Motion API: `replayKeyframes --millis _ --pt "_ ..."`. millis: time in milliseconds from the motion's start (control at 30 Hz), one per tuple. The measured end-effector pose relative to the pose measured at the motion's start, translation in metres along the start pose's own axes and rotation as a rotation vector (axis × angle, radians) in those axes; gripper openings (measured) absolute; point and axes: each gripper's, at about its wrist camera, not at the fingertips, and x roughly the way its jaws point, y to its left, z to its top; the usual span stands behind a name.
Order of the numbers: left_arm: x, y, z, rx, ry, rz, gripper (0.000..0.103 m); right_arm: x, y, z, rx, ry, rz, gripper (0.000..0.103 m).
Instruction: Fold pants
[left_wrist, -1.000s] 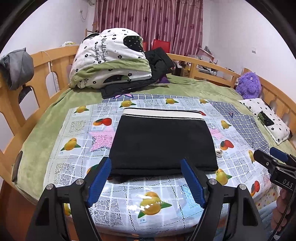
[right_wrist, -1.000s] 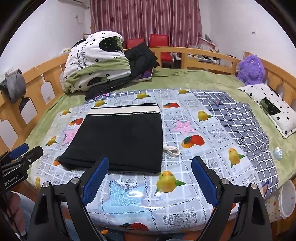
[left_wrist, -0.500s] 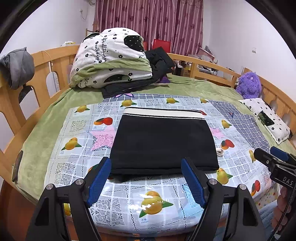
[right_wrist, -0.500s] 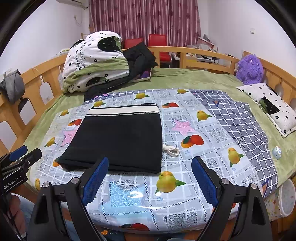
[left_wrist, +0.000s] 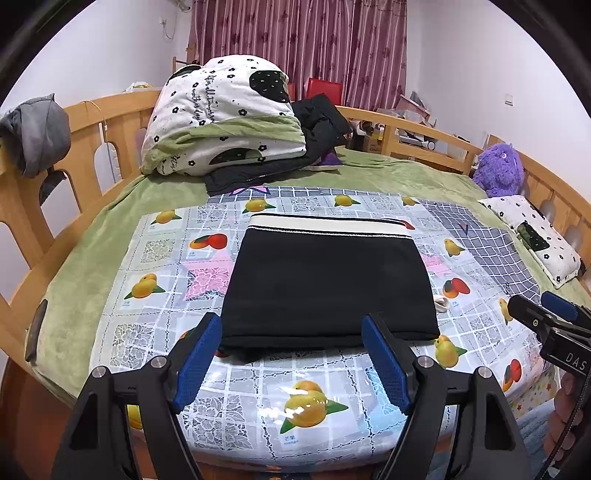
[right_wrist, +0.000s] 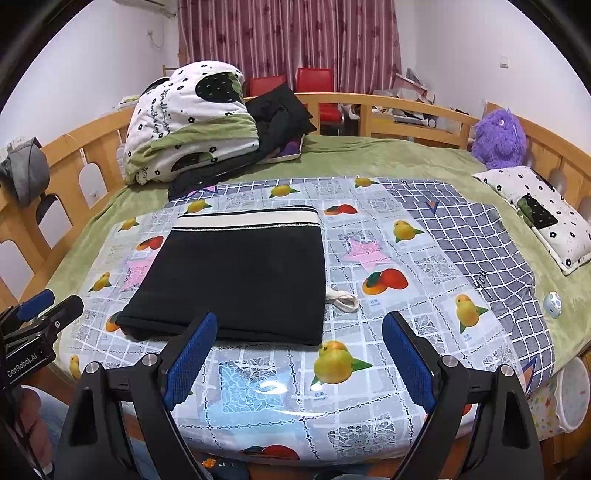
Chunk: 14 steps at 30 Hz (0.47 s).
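Observation:
The black pants (left_wrist: 328, 284) with a cream waistband lie folded into a flat rectangle on the fruit-print mat (left_wrist: 306, 402); they also show in the right wrist view (right_wrist: 236, 273). A white drawstring (right_wrist: 343, 297) pokes out at their right edge. My left gripper (left_wrist: 291, 358) is open and empty, hovering just short of the pants' near edge. My right gripper (right_wrist: 299, 358) is open and empty, near the front edge of the mat, to the right of the pants' near corner. Each gripper shows at the side of the other's view.
A folded quilt (left_wrist: 225, 118) and dark clothes (left_wrist: 317, 122) are piled at the far side of the bed. A purple plush toy (right_wrist: 498, 136) and a small pillow (right_wrist: 543, 210) lie at the right. Wooden rails (left_wrist: 110, 125) ring the bed.
Both grippers have drawn back and up slightly from the bed; the folded pants lie still.

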Motion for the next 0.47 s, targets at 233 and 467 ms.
replayKeyframes --millis 233,467 --pt "-0.0003 -0.0008 -0.0012 0.0 -0.002 -0.001 0.077 0.0 0.0 0.0007 0.002 0.0 0.001 0.09" --pt "-0.0013 -0.0009 -0.0021 -0.001 -0.004 0.002 0.077 0.0006 -0.0009 0.001 0.001 0.002 0.002 0.09"
